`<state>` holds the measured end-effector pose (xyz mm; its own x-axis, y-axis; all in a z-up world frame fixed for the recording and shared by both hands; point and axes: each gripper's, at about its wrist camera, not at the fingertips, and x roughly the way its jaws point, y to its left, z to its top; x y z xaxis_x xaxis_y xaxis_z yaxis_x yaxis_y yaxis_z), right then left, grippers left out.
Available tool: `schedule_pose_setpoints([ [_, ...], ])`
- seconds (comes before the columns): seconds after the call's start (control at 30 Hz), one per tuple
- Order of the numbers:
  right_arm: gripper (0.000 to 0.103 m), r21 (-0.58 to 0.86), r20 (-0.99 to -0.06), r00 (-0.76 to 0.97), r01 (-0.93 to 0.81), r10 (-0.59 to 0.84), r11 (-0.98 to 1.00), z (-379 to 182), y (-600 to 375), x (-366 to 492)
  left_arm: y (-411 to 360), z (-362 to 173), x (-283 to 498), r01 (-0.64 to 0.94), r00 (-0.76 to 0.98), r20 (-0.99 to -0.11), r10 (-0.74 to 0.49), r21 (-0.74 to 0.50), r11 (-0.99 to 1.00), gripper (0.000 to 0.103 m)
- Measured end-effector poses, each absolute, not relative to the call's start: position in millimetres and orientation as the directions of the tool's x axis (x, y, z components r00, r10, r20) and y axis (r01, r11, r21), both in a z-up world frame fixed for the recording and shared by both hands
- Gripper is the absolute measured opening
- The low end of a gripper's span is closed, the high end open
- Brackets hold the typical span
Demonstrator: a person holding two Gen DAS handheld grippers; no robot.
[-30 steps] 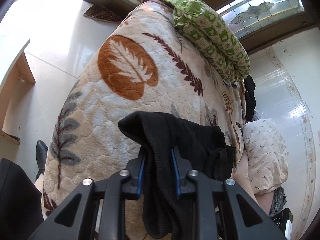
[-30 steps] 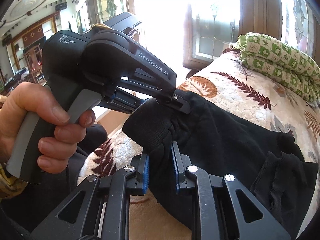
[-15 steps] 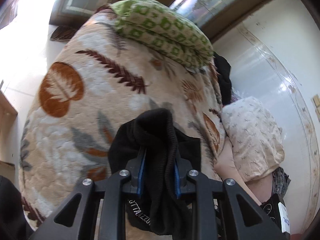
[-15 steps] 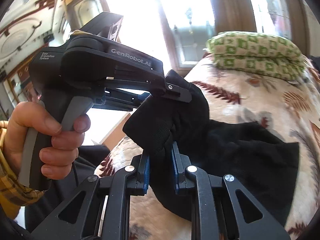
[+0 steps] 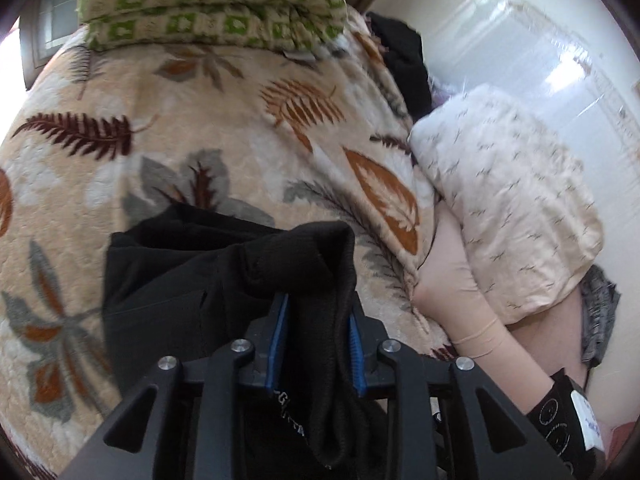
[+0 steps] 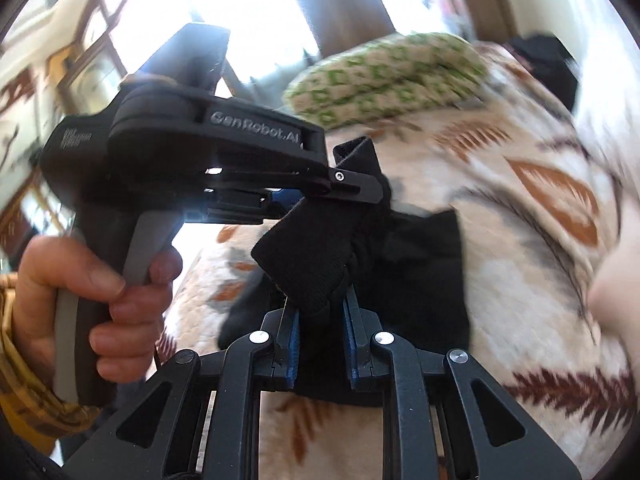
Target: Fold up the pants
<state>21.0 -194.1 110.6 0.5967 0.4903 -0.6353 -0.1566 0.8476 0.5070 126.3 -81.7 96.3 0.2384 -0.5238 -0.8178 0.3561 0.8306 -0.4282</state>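
Black knit pants (image 5: 208, 280) lay bunched on leaf blanket (image 5: 200, 128), hem cut off below; left gripper (image 5: 316, 320) opening, cloth between pads | right view blurred: right gripper (image 6: 320, 320) clamped pants' cuff.

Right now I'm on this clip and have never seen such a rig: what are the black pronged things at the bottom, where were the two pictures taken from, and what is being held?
No robot here: a person holds a pistol-grip gripper in each hand, and each carries a fisheye camera looking along its two fingers. The prongs at the bottom are that camera's own gripper.

The left wrist view shows the left gripper with the black pants between its blue pads; its jaws are opening. The right wrist view shows the right gripper shut on another bunched part of the pants, and the person's left hand gripping the other tool's handle.

The pants lie partly on a leaf-patterned blanket. Beyond are a folded green-and-cream cover and a pale pillow.
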Motion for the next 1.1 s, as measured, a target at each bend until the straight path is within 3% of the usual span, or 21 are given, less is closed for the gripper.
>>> schedule_pose_setpoints([
  [0.17, 0.027, 0.567, -0.705, 0.525, 0.013, 0.477, 0.824, 65.7, -221.1, 28.8, -110.5, 60.5, 135.0, 0.353, 0.15, -0.83, -0.538, -0.463, 0.813, 0.039],
  [0.2, 0.028, 0.556, -0.722, 0.514, 0.034, 0.463, 0.83, 58.7, -223.3, 29.3, -112.4, 59.1, 135.1, 0.349, 0.141, -0.823, -0.551, -0.48, 0.805, 0.045],
  [0.37, 0.031, 0.585, -0.714, 0.513, 0.062, 0.477, 0.809, 52.3, -231.4, 30.1, -109.9, 80.2, 130.7, 0.383, 0.184, -0.79, -0.585, -0.49, 0.783, 0.055],
  [0.47, 0.041, 0.548, -0.727, 0.534, 0.073, 0.431, 0.833, 64.9, -231.8, 26.5, -91.4, 102.6, 126.5, 0.393, 0.251, -0.77, -0.587, -0.473, 0.789, 0.061],
  [0.53, 0.054, 0.522, -0.713, 0.59, 0.088, 0.378, 0.848, 79.2, -237.6, 24.7, -72.8, 112.5, 122.7, 0.382, 0.304, -0.761, -0.573, -0.454, 0.805, 0.063],
  [0.6, 0.055, 0.514, -0.682, 0.644, 0.083, 0.347, 0.854, 92.5, -243.0, 22.4, -53.9, 115.9, 117.8, 0.356, 0.353, -0.761, -0.544, -0.429, 0.83, 0.063],
  [0.67, 0.053, 0.487, -0.667, 0.67, 0.064, 0.324, 0.871, 100.6, -243.1, 25.1, -35.9, 113.8, 111.0, 0.332, 0.391, -0.765, -0.512, -0.402, 0.854, 0.062],
  [0.77, 0.031, 0.437, -0.655, 0.679, -0.019, 0.333, 0.899, 110.7, -229.5, 29.2, -22.0, 99.3, 98.9, 0.313, 0.433, -0.794, -0.426, -0.31, 0.898, 0.057],
  [0.83, 0.021, 0.421, -0.652, 0.665, -0.08, 0.363, 0.903, 111.2, -217.5, 33.3, -21.8, 86.8, 92.6, 0.321, 0.434, -0.821, -0.372, -0.245, 0.915, 0.047],
  [0.93, 0.019, 0.388, -0.681, 0.63, -0.122, 0.373, 0.914, 98.8, -203.2, 37.6, -28.7, 69.9, 84.4, 0.351, 0.446, -0.844, -0.299, -0.143, 0.926, 0.042],
  [1.03, 0.019, 0.292, -0.783, 0.553, -0.078, 0.285, 0.953, 65.7, -201.0, 47.1, -34.2, 53.8, 85.1, 0.371, 0.44, -0.865, -0.242, -0.071, 0.926, 0.042],
  [1.1, 0.018, 0.34, -0.795, 0.523, -0.034, 0.306, 0.94, 48.6, -215.6, 50.6, -32.8, 46.2, 86.7, 0.366, 0.435, -0.867, -0.241, -0.075, 0.928, 0.042],
])
